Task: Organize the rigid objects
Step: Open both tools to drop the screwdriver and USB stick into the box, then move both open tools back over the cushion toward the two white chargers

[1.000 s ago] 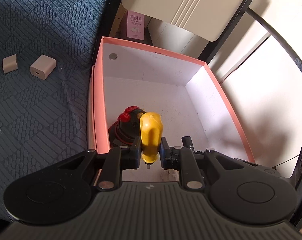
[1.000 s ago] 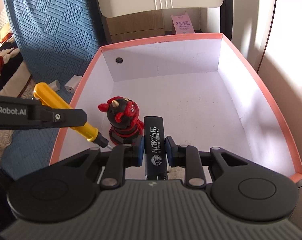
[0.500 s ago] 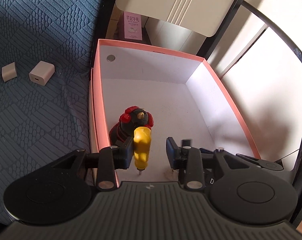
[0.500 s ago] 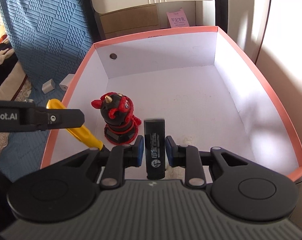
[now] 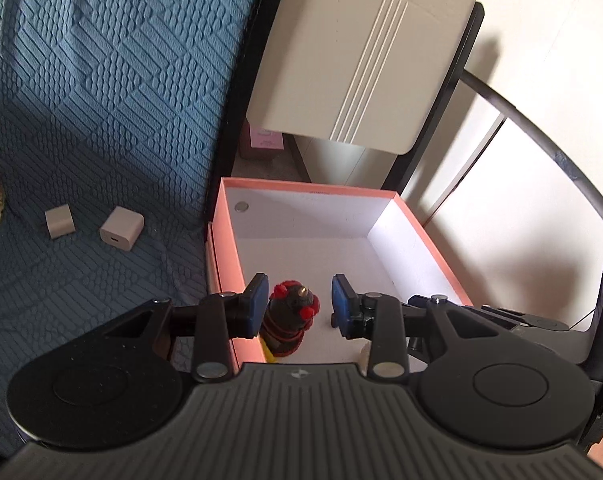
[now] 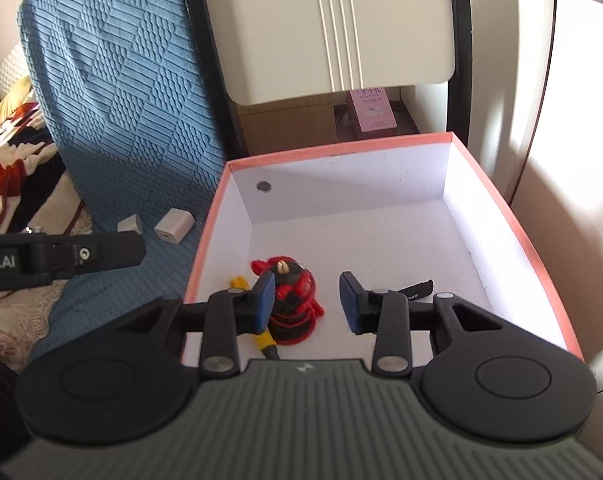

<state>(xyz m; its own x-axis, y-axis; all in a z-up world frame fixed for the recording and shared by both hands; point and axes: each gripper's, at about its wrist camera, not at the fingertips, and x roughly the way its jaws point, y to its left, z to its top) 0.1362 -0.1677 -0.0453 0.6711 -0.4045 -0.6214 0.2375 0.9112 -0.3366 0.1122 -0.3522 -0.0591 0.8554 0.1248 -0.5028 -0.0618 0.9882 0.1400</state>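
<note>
Two views. Left wrist: left gripper (image 5: pixel 300 305) is sitting lower centre with its tongs spread and holding nothing. Red-black figurine (image 5: pixel 289 320) is standing between them on the floor of the pink-rimmed box (image 5: pixel 429 236), near its left wall. Two white chargers (image 5: pixel 122 228) are lying on the blue cover (image 5: pixel 101 100), centre left.

Right wrist: right gripper (image 6: pixel 307 302) is hanging lower centre, tongs spread and pinching nothing. Yellow screwdriver (image 6: pixel 266 340) is lying left of the figurine (image 6: pixel 291 300); black stick (image 6: pixel 415 289) is lying flat, centre right.
</note>
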